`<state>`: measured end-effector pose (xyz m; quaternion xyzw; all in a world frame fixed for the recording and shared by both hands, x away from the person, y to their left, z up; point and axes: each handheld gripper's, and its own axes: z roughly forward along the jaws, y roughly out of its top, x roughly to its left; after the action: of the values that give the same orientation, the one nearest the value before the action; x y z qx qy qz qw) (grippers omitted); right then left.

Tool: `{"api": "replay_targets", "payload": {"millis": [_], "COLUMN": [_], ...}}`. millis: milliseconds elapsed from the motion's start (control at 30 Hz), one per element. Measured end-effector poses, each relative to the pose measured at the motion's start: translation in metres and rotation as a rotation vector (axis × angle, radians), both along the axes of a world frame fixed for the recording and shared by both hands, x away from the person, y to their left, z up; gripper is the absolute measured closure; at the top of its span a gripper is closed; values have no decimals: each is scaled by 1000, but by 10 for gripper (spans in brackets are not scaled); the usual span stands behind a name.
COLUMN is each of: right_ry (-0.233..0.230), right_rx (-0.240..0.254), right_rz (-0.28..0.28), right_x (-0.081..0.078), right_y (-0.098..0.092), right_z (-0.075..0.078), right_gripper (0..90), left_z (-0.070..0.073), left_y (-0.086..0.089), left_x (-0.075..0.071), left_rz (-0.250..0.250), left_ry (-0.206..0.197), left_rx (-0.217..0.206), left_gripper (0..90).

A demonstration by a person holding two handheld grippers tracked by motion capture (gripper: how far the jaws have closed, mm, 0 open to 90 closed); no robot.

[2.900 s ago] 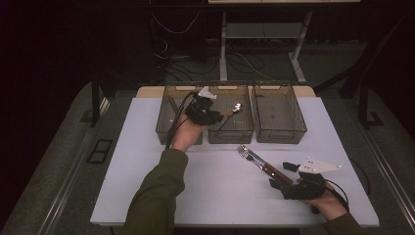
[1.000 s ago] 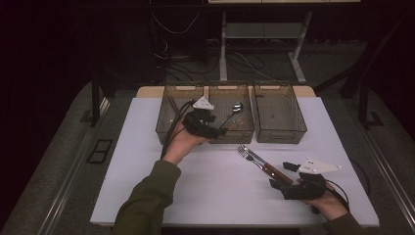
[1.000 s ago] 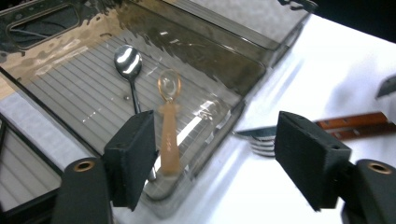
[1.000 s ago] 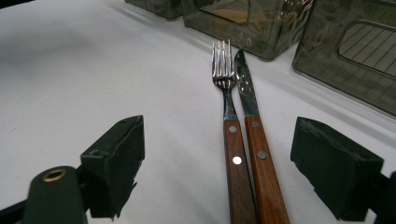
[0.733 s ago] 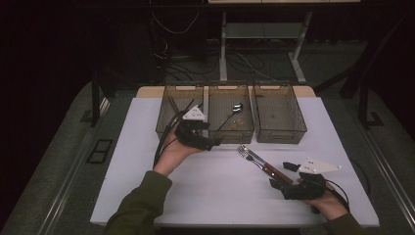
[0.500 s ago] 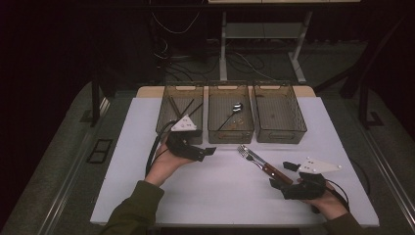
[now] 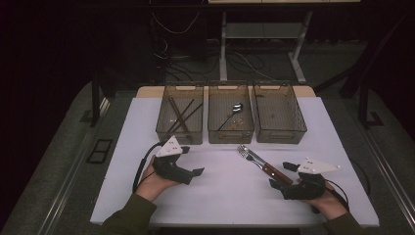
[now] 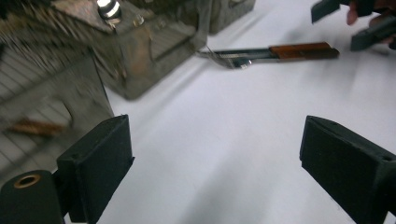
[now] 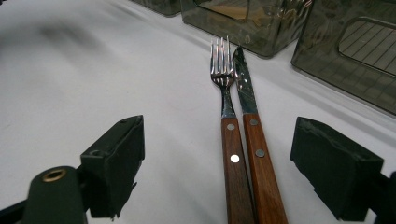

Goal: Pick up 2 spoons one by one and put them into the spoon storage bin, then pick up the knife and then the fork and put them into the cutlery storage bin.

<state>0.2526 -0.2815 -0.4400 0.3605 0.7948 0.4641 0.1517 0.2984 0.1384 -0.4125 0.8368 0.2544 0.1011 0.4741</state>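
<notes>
The fork (image 9: 224, 116) and knife (image 9: 250, 121), wooden-handled, are laid side by side, touching, on the white worktop (image 7: 220, 186), tips aimed at the middle bin (image 7: 230, 117). Their handles lie between the wide-open right tongs (image 9: 261, 168), ungripped. The left tongs (image 8: 215, 158), well apart, have just been opening, nothing between them.

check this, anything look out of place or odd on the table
Nothing looks damaged or spilled. The fork and knife lie side by side on the table between the right gripper's open jaws, outside the bins, while the spoon lies in the middle bin.
</notes>
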Motion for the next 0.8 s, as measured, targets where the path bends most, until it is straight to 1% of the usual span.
{"api": "replay_targets", "payload": {"millis": [67, 200, 267, 367, 467, 567, 600, 633, 667, 700, 733, 800], "right_ry": [4, -1, -2, 15, 22, 23, 41, 58, 56, 57, 53, 40], "right_rx": [5, 13, 19, 21, 13, -8, -10, -9, -13, -3, -5, -18], "right_rz": [0, -13, -18, -21, -17, -14, -11, -19, -30, -28, -22, -24], "right_x": [0, 0, 0, 1, 1, 2, 3, 3, 4, 5, 5, 4], "right_y": [0, 0, -1, -2, -2, -2, -2, -2, -2, -3, -3, -2], "right_z": [1, 1, 1, 1, 2, 3, 3, 4, 5, 6, 7, 9], "right_gripper": [178, 178, 178, 178, 178, 178, 178, 178, 178, 178, 178, 178], "left_z": [-4, -9, -12, -16, -21, -23, -24, -24, -25, -25, -25, -25], "left_y": [4, 12, 16, 20, 21, 20, 19, 19, 20, 20, 20, 21], "left_x": [-5, -14, -19, -26, -31, -32, -32, -31, -31, -31, -30, -30], "left_rz": [1, 11, 20, 24, 17, 1, -3, -6, -10, -14, -15, -20], "left_ry": [-5, -7, 6, 37, 51, 52, 53, 49, 48, 49, 48, 50], "left_rx": [5, -4, -8, -10, -8, -7, -13, -9, -7, -9, -8, -11], "left_gripper": [46, 9, 0, 0, 0, 0, 0, 0, 0, 0, 0, 0]}}
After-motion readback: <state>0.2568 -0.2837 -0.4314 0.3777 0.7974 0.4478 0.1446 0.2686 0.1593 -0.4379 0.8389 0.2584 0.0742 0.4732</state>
